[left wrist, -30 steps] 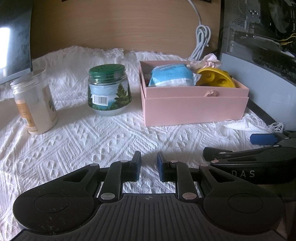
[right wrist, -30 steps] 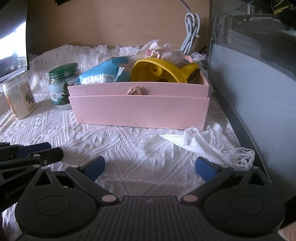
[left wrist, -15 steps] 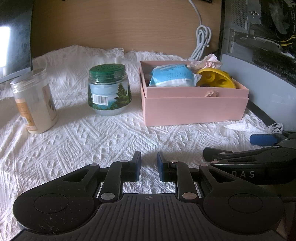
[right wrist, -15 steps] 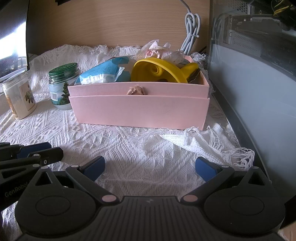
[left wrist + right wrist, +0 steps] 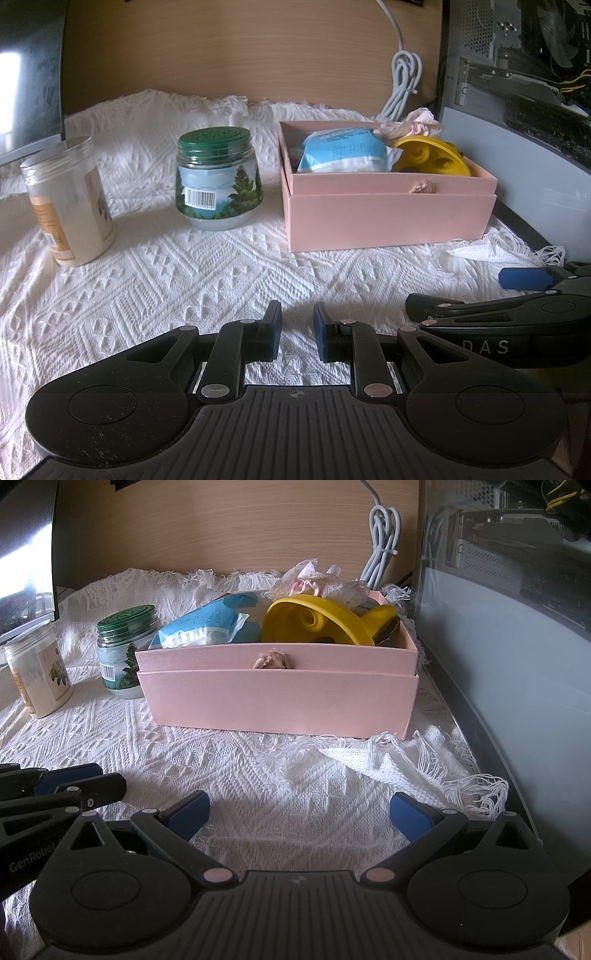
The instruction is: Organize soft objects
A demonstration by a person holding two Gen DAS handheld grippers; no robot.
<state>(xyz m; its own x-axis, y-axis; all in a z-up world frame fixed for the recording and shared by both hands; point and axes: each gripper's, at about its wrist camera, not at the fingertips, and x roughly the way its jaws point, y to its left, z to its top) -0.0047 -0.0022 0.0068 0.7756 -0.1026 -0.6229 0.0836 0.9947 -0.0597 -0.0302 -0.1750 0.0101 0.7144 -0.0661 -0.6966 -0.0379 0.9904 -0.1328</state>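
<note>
A pink box (image 5: 388, 218) (image 5: 277, 701) stands on the white knitted cloth. It holds a blue-and-white soft pack (image 5: 343, 155) (image 5: 203, 627), a yellow soft toy (image 5: 432, 158) (image 5: 314, 620) and a crumpled pink-white lace piece (image 5: 417, 123) (image 5: 314, 579). My left gripper (image 5: 297, 328) is nearly shut with a narrow gap and holds nothing, low over the cloth in front of the box. My right gripper (image 5: 297, 812) is open wide and empty, also in front of the box. It also shows in the left wrist view (image 5: 524, 291), to the right of the left gripper.
A green-lidded jar (image 5: 218, 181) (image 5: 125, 650) and a clear jar of pale powder (image 5: 66, 210) (image 5: 37, 672) stand left of the box. A computer case (image 5: 524, 110) (image 5: 517, 627) borders the right. A grey cable (image 5: 402, 85) hangs on the wooden back wall.
</note>
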